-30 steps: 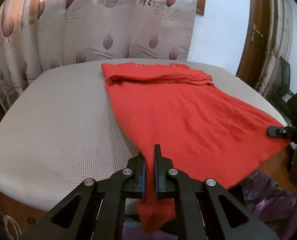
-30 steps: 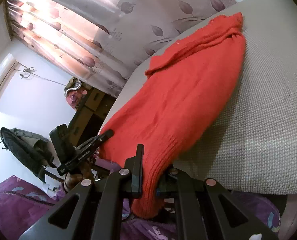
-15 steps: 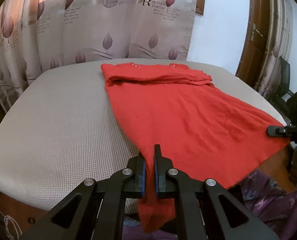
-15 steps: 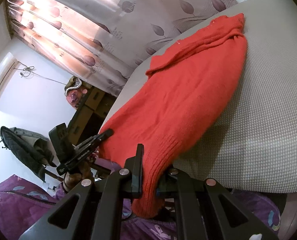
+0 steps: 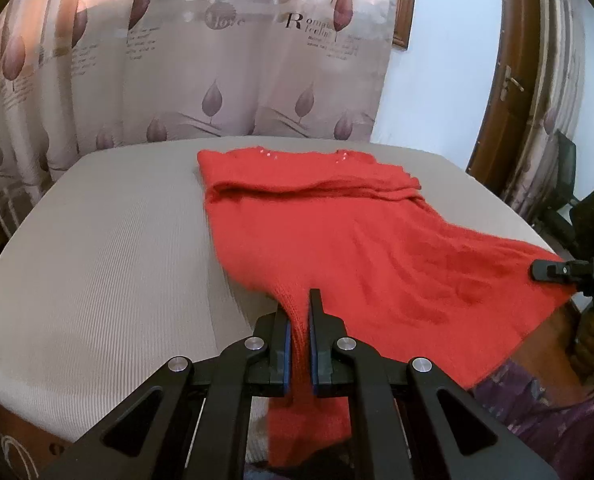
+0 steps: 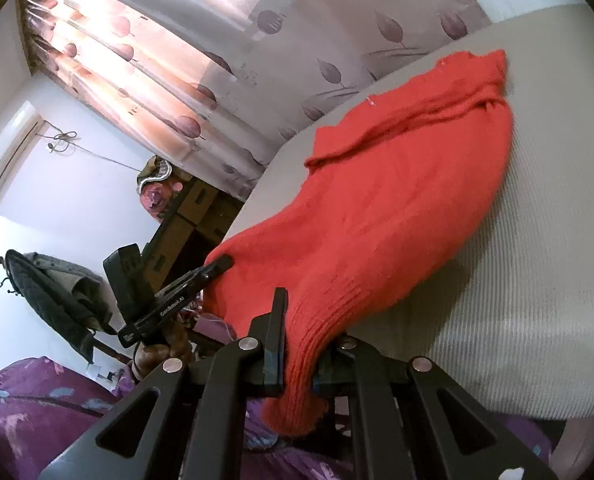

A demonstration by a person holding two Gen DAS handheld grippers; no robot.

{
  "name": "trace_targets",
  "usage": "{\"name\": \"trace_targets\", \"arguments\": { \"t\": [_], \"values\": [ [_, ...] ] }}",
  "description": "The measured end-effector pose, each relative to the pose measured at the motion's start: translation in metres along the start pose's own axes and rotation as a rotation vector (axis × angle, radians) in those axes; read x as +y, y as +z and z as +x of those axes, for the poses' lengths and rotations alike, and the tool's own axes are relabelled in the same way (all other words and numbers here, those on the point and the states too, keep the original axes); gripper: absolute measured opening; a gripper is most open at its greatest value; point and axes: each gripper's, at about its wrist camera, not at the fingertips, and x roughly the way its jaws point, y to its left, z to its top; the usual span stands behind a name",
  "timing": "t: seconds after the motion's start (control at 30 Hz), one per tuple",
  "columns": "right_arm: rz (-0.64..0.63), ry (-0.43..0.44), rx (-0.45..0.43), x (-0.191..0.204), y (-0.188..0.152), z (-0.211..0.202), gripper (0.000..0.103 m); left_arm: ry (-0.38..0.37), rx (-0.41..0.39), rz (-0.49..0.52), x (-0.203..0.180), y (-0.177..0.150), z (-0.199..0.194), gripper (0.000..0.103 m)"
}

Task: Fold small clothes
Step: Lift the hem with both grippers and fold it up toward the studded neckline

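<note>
Left wrist view: Almost nothing changed over the last second. You kept the left gripper [image 5: 299, 340] clamped on the near hem corner of the red knit garment [image 5: 357, 248], jaws together on the fabric, with a loose tail hanging below them at 6 o'clock. The garment lay spread on the cloth-covered desk [image 5: 117, 260], its folded upper end at 12 o'clock near the curtain [image 5: 217, 60]. The right gripper [image 5: 553, 270] stood at 3 o'clock, its tips at the other hem corner, at the desk edge. The hem ran taut between the two corners, as before.

Right wrist view: You held the right gripper [image 6: 297, 344] clamped on the ribbed hem corner, jaws pinching a thick bunch of knit. The garment [image 6: 397, 200] stretched away toward 1 o'clock across the desk [image 6: 517, 280]. The left gripper [image 6: 221, 266] showed at 9 o'clock, its tip on the opposite corner, unmoved.

Meaning for the task: both hem corners were secured and the hold had settled. In my judgement, the hem was ready to be lifted and carried toward the far end for the fold.
</note>
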Motion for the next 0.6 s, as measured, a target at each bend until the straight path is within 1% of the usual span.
{"name": "trace_targets", "arguments": {
  "t": [0.2, 0.37, 0.6],
  "values": [
    [-0.020, 0.009, -0.014, 0.003, 0.025, -0.001, 0.009, -0.015, -0.015, -0.010, 0.002, 0.024, 0.008, 0.007],
    [-0.035, 0.012, -0.028, 0.002, 0.050, 0.001, 0.009, -0.027, -0.040, -0.041, 0.008, 0.052, 0.020, 0.007],
    [-0.036, 0.000, -0.061, -0.010, 0.098, 0.003, 0.009, -0.012, -0.057, -0.062, 0.015, 0.093, 0.049, 0.006]
  ]
}}
